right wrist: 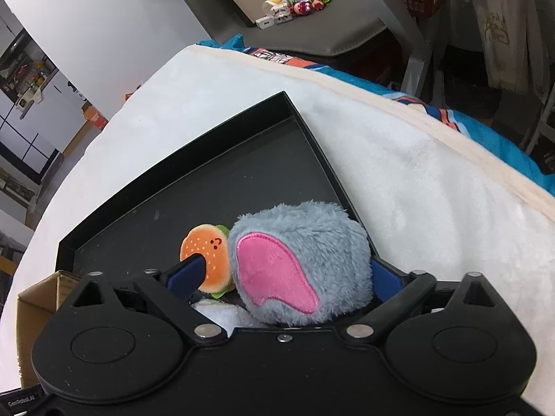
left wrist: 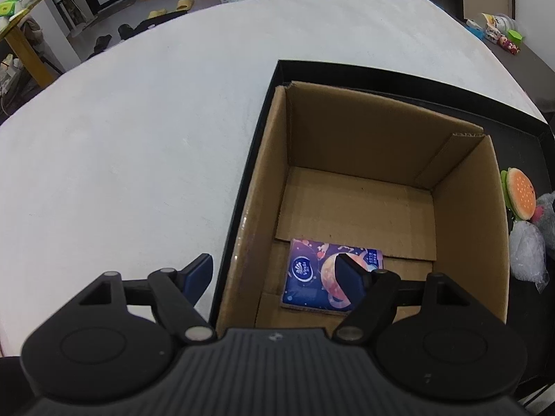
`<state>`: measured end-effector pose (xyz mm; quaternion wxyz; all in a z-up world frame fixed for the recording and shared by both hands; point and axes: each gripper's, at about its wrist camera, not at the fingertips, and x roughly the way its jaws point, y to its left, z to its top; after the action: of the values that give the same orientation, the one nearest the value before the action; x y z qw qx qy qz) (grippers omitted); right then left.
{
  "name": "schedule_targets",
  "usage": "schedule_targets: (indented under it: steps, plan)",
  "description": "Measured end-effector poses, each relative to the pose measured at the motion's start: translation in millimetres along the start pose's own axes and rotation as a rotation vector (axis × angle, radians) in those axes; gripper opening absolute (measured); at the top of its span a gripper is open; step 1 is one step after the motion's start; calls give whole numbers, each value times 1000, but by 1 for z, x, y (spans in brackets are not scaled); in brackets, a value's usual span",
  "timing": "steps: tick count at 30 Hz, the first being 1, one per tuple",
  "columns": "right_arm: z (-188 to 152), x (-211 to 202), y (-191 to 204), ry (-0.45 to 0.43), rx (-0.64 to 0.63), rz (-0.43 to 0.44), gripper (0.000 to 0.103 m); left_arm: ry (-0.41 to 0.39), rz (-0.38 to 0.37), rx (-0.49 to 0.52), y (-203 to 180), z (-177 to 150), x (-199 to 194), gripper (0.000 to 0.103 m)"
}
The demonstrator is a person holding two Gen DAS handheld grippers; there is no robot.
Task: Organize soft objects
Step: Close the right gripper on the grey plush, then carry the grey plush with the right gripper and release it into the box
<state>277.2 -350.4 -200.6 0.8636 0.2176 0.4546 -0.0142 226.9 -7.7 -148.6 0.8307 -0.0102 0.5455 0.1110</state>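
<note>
A brown cardboard box [left wrist: 464,215] stands in a black tray [left wrist: 242,187] on a white cloth. A blue and purple tissue pack [left wrist: 312,270] lies flat on the box floor. My left gripper [left wrist: 274,265] is open astride the box's left wall, with one finger outside over the cloth and the other above the pack. In the right wrist view a grey plush with a pink ear [right wrist: 301,253] sits between the fingers of my right gripper [right wrist: 289,272], which stands wide open. A small burger plush [right wrist: 208,246] leans against the grey plush, right behind the left finger.
To the right of the box, the burger plush [left wrist: 518,190], the grey plush [left wrist: 546,208] and a crumpled clear plastic bag [left wrist: 527,253] lie in the tray. White cloth [right wrist: 416,187] spreads around the tray [right wrist: 215,180]. A grey seat with small toys [right wrist: 298,3] stands beyond.
</note>
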Motion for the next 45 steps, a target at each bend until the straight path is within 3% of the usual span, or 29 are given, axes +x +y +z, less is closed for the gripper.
schedule_targets:
  steps: [2, 7, 25, 35, 41, 45]
  plan:
    - [-1, 1, 1, 3, -27, -32, 73, 10, -9, 1, -1, 0, 2, 76]
    - [-3, -4, 1, 7, -43, -34, 67, 11, -22, 9, -1, -2, 2, 76]
    - [-11, -43, 37, -42, -107, -14, 66, -29, -41, 26, 10, -13, -4, 76]
    - [-17, -63, 60, -79, -179, 104, 66, -61, -56, 16, 18, -15, -9, 72]
    - [-16, -71, 74, -65, -253, 140, 66, -79, -77, 9, 23, -12, -17, 65]
    - [-16, -77, 86, -65, -275, 153, 66, -80, -93, 2, 25, -9, -18, 52]
